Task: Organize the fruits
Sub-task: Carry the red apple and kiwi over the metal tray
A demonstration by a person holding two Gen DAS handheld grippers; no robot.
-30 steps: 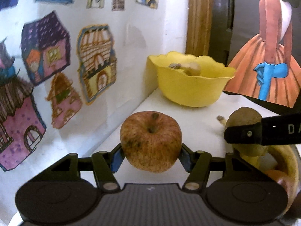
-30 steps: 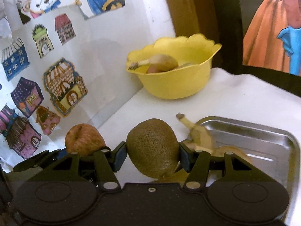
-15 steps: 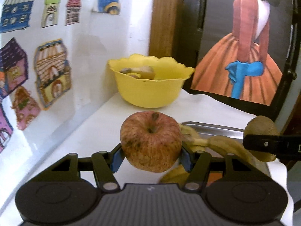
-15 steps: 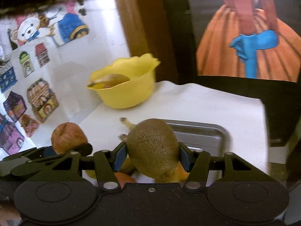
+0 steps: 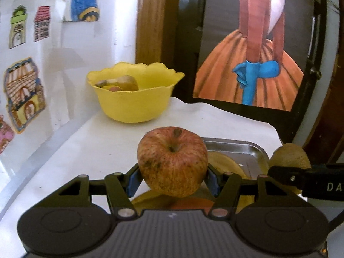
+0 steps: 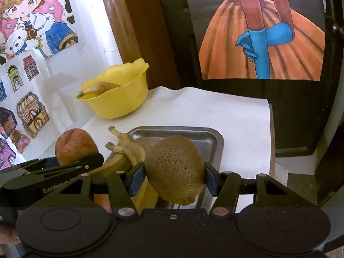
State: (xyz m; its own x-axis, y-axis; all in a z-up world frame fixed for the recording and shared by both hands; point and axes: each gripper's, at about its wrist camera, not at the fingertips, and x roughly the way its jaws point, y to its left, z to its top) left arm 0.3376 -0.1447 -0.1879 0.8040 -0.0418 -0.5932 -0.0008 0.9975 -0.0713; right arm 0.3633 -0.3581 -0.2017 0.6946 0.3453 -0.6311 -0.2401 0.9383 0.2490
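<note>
Desk point(image 5: 107, 142), flat and white, is carrying a shiny metal tray point(image 6: 206, 137) that is now sitting right under both fruits, so dropping looks close. Left tool point(image 5: 173, 177) is squeezing a round, speckled apple point(image 5: 172, 161) half-open. Right tool point(image 6: 173, 177) is squeezing a fuzzy brown kiwi point(image 6: 175, 169) above the tray.

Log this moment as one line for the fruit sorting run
left gripper: holds apple | right gripper: holds kiwi | bananas: on tray | yellow bowl: behind
</note>
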